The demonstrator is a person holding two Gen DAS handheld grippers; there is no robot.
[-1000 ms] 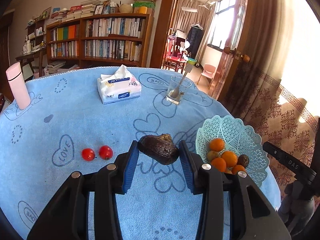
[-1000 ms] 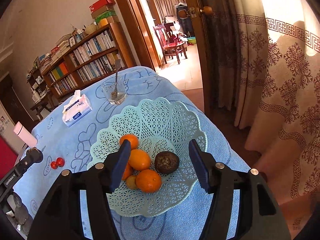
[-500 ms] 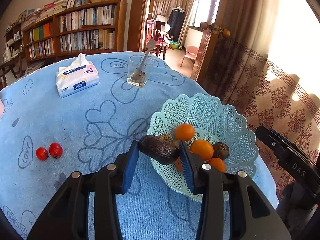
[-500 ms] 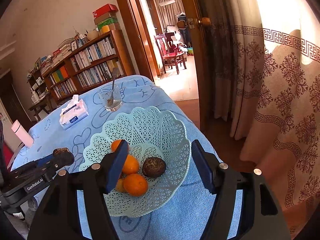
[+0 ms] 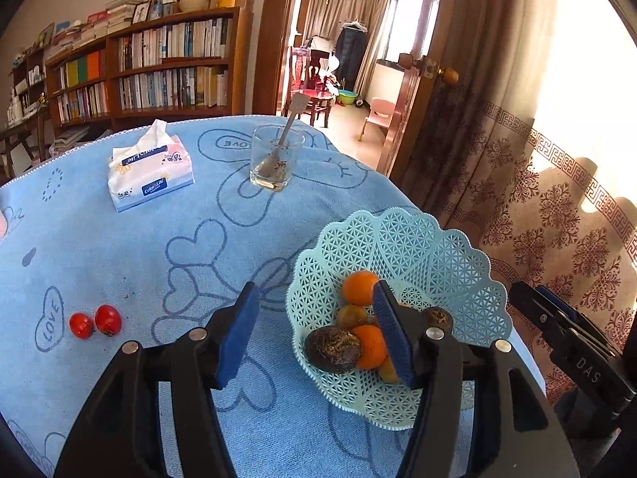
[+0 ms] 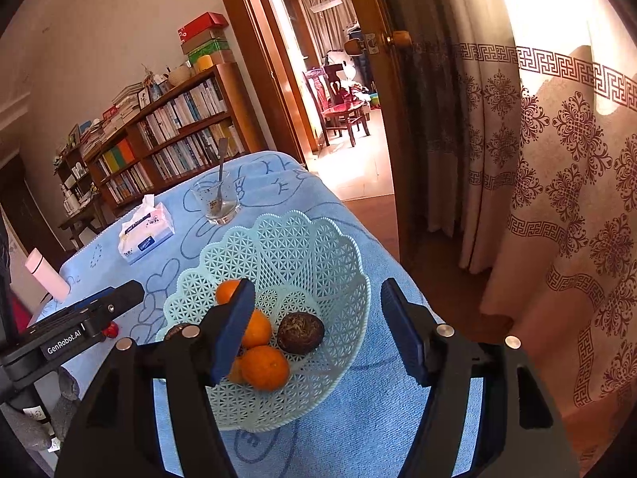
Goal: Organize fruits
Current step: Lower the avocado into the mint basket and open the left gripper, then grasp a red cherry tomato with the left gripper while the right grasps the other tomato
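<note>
A mint lattice fruit basket (image 5: pixel 430 255) (image 6: pixel 302 239) stands at the table's right edge. It holds several oranges (image 5: pixel 360 286) (image 6: pixel 264 367) and dark wrinkled fruits. One dark fruit (image 5: pixel 333 349) lies at the basket's near left side, another (image 6: pixel 300 332) to the right. My left gripper (image 5: pixel 316 336) is open and empty above the basket's left rim. My right gripper (image 6: pixel 318 332) is open and empty over the basket. Two red tomatoes (image 5: pixel 95 320) lie on the blue cloth to the left.
A tissue pack (image 5: pixel 149 167) and a glass with a spoon (image 5: pixel 276 159) stand at the back of the table. A pink bottle (image 6: pixel 45 275) stands at the far left. The table edge (image 6: pixel 398 275) drops off right of the basket, by a curtain (image 6: pixel 557 159).
My left gripper carried the dark fruit rightward over the basket, opened and let it go. The fruit now lies in the basket. The right gripper stayed open and shifted slightly.
</note>
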